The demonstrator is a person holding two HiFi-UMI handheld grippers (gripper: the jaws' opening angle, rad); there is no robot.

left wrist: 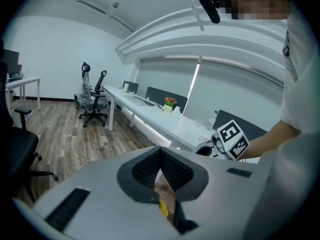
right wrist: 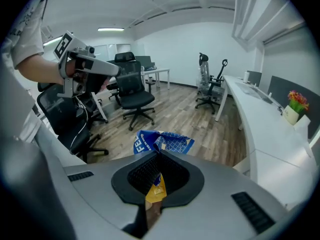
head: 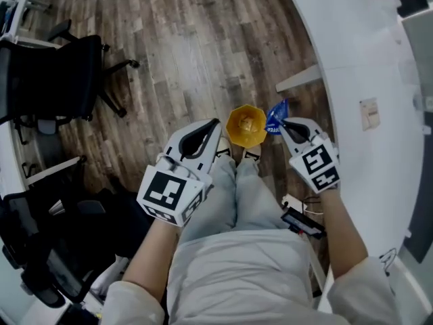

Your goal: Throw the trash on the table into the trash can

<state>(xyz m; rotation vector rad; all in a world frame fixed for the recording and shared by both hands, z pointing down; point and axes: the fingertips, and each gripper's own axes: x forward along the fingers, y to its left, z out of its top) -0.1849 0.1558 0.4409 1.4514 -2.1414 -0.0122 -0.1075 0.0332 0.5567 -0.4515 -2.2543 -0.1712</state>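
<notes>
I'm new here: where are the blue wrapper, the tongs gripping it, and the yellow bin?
blue wrapper (right wrist: 165, 141), right gripper view, crumpled middle
right tongs (head: 283, 122), head view, between the tips
yellow bin (head: 234, 132), head view, inner wall

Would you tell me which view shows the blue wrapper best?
The right gripper view: the blue wrapper sticks out past its jaws. The head view shows only a corner; the left gripper view, none.

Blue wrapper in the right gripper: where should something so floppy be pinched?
A crumpled edge, approached edge-on, as the right gripper has it: the blue wrapper is a thin, limp sheet, so shut jaws pinch the fold and the rest sticks out past them.
</notes>
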